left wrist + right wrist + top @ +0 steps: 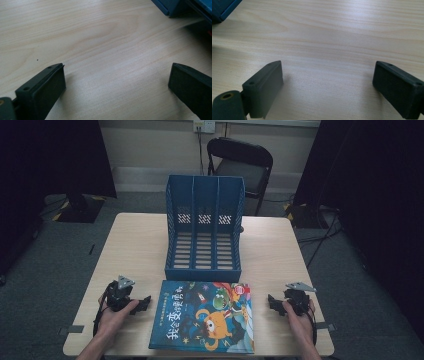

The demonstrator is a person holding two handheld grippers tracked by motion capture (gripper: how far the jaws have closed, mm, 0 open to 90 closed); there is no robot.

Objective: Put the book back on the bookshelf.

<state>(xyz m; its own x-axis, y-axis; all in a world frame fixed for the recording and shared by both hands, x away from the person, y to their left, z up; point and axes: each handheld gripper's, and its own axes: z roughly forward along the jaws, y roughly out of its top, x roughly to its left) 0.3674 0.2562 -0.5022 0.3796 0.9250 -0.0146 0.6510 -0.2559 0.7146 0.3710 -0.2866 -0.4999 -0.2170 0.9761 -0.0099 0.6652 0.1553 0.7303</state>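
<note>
Book [204, 316] lay flat before file rack [204, 230]; I kept left gripper [142, 304] and right gripper [272, 302] spread, flanking it for two-sided pickup.

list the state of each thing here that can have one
left tool: open, holding nothing, resting on the table left of the book
right tool: open, holding nothing, right of the book
picture book: closed, lying flat, cover up
blue file rack: upright, all three slots empty
folding chair: unfolded, unoccupied
</note>
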